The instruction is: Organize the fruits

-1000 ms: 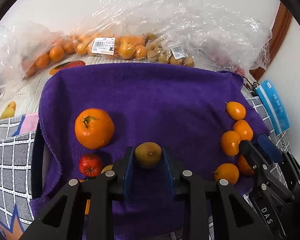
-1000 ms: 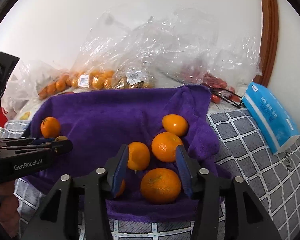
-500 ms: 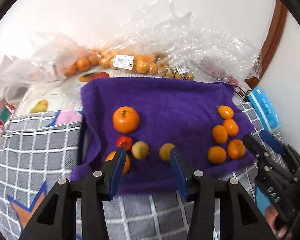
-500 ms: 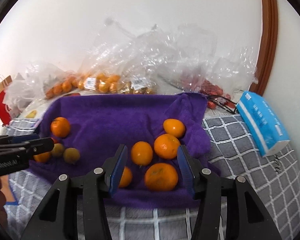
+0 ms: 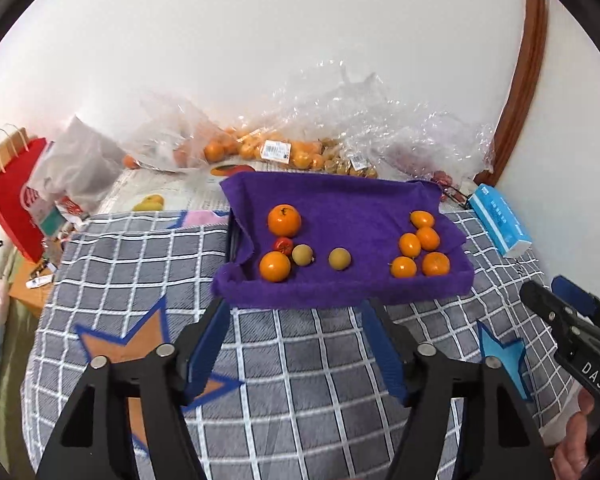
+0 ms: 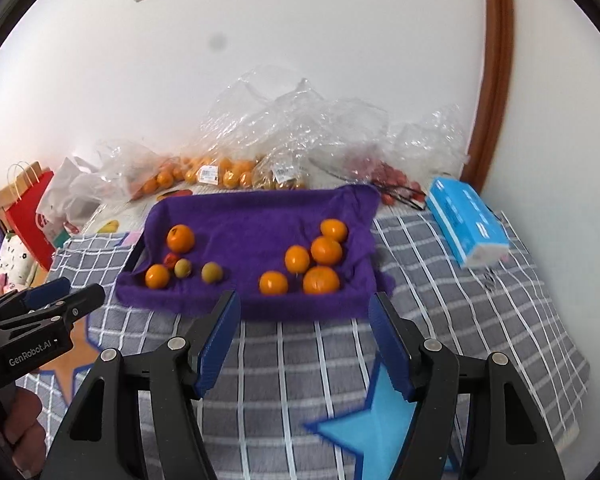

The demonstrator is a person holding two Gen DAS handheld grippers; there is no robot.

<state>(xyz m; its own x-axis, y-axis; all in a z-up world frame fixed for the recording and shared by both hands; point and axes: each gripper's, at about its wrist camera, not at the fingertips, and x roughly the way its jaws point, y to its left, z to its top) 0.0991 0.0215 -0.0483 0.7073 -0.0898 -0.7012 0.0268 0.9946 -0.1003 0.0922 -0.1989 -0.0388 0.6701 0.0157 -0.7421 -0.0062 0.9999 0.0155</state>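
Checked bedcover [image 5: 300, 360] lies under both my claws; ahead of them the purple towel [image 5: 352, 208] holds the fruits. My left claw [image 5: 296, 344] and right claw [image 6: 304, 340] are opening, nothing between. The brown fruit [image 5: 339, 258] beyond my left claw lies alone and could roll if the soft bed shakes.

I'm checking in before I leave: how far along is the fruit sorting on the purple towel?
Five small oranges sit clustered at the right of the purple towel. Nothing is in hand: left gripper and right gripper are empty, jaws opening. The mixed left group, with red fruit and greenish fruit, looks unsorted.
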